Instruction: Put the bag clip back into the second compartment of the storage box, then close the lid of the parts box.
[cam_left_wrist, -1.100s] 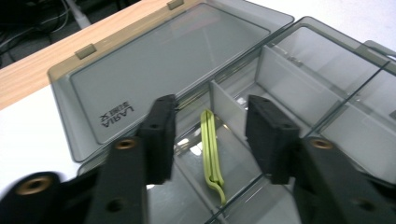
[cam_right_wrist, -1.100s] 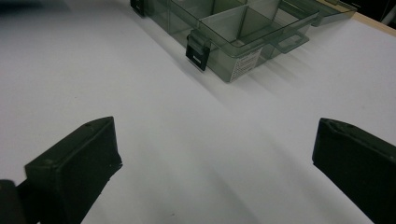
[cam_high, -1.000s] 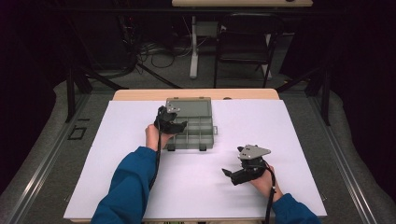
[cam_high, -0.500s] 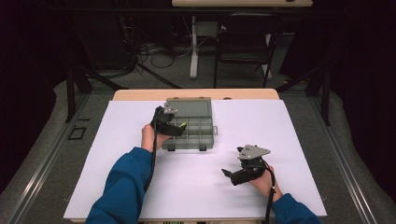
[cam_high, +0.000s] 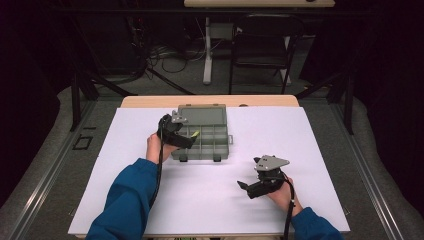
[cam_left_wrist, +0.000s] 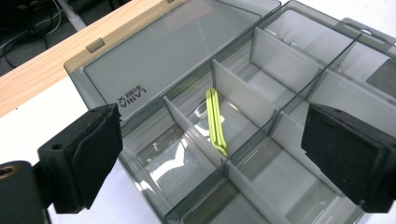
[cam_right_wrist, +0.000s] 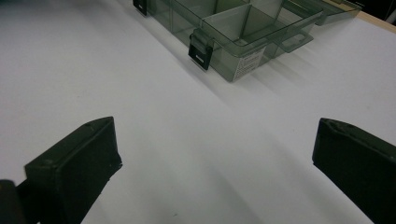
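I am holding my right gripper (cam_high: 243, 186) nearest to me, low over the white sheet (cam_high: 320, 150), on the near right side of the organizer box (cam_high: 202, 135) and well apart from it. Its jaws are standing wide open with nothing but bare sheet between them; in the right gripper view the box's near wall with its two dark latches (cam_right_wrist: 201, 49) is lying well beyond them.

Farther out, I am holding my left gripper (cam_left_wrist: 210, 158) at the left end of the organizer box (cam_left_wrist: 261, 93), its jaws reaching in over the left compartments. These jaws have just been opening and are now standing wide apart, with nothing pressed between the pads. In the high view, my left hand (cam_high: 156, 146) is sitting just beside the box's left wall.

The yellow-green band (cam_left_wrist: 215, 121) is lying inside the box, in a compartment of the row next to the hinge, in the left part of the box. It is leaning along a white divider, clear of both pads. In the high view it is showing as a small yellow fleck (cam_high: 194, 134) just past my left jaws.

Beyond that, the box's lid (cam_left_wrist: 173, 42) is lying open and flat on the far side, toward the wooden table edge (cam_high: 210, 100).
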